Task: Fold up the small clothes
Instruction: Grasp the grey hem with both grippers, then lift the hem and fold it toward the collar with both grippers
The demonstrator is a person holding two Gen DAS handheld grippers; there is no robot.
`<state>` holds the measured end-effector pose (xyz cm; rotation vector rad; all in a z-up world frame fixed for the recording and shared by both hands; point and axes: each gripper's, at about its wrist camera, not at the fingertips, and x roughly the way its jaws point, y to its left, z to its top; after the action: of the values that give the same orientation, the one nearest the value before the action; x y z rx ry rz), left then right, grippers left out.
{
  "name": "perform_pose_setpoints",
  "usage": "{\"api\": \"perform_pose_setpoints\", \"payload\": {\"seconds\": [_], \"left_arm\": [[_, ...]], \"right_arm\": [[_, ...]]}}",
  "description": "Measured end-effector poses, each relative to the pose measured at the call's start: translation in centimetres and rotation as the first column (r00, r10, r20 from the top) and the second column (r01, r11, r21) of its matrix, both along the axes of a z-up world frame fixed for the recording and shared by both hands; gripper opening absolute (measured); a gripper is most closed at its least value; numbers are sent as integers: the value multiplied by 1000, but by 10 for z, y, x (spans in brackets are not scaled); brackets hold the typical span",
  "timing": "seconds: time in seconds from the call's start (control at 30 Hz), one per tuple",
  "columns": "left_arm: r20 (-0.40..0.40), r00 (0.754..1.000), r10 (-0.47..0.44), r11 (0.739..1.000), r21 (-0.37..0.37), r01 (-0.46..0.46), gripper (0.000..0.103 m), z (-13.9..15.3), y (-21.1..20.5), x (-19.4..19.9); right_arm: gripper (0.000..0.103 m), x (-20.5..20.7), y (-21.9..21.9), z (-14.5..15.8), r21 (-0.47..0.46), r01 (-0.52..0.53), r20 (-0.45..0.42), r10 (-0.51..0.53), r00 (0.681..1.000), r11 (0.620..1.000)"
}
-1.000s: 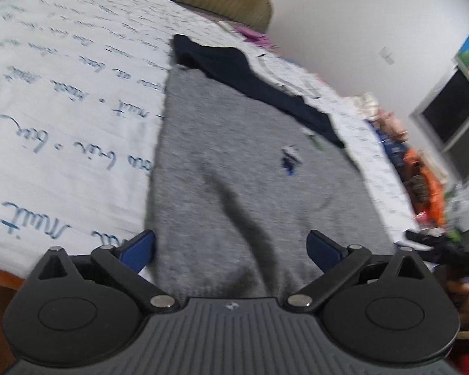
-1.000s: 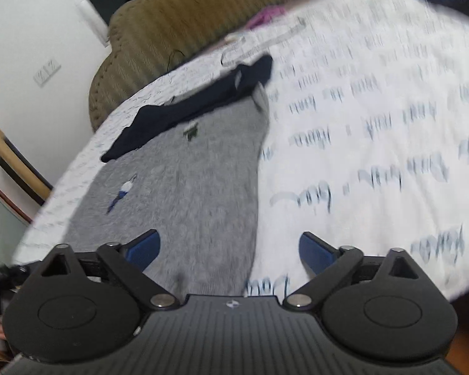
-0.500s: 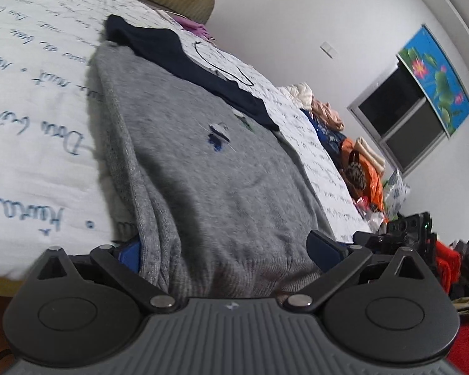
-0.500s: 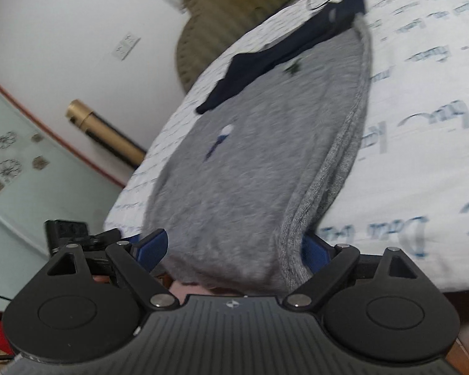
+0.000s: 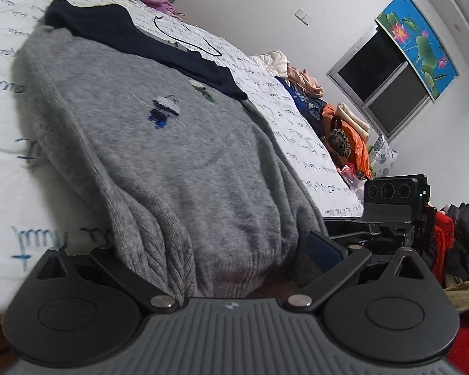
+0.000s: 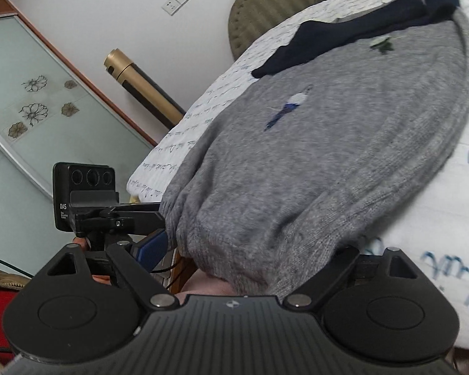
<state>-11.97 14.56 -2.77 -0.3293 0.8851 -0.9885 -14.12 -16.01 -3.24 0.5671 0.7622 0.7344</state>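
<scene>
A grey knit sweater (image 5: 178,143) with a small blue-and-white motif lies flat on the white printed bedspread (image 5: 12,162). Its ribbed hem hangs over the near bed edge. A navy garment (image 5: 147,40) lies across its far end. My left gripper (image 5: 215,250) stands open around the left part of the hem; its right pad (image 5: 323,247) shows, and cloth hides the left one. My right gripper (image 6: 250,250) is open around the right part of the hem (image 6: 253,243); only its left pad (image 6: 151,250) shows. Each gripper appears in the other's view, the right gripper (image 5: 390,206) and the left gripper (image 6: 87,193).
A heap of clothes (image 5: 337,125) sits at the far side of the bed under a window (image 5: 384,87). A black cable (image 5: 184,37) lies beyond the navy garment. An olive headboard (image 6: 297,0) and a gold cylinder (image 6: 140,87) stand by the wall.
Both grippers have come in low to the near hem of the grey sweater and turned toward each other. The hem now lies between the fingers of each.
</scene>
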Motion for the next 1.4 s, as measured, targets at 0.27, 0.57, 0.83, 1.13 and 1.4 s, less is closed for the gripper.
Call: {"api": "perform_pose_setpoints", "payload": {"seconds": [0.27,0.57,0.83,1.13,1.4], "left_arm": [[13,998,60,992,106,-61,35,2,2,2],[79,993,87,972,211,-102,13,18,-4,-3],[170,981,91,975,186,-123,12,51,-4,0],[228,960,161,951,224,-213,12,62,-17,31],[154,970,186,940,259,-221,12,37,-22,53]], "right_arm": [[17,-2,-6,-10,-67,42,-54,-45,998,997],[15,-9,-2,7,-84,75,21,-74,997,994],[14,-1,-13,38,-91,110,114,-99,989,990],[14,39,-30,41,-147,216,127,-198,972,965],[33,52,-48,-2,-76,241,-52,-245,968,968]]}}
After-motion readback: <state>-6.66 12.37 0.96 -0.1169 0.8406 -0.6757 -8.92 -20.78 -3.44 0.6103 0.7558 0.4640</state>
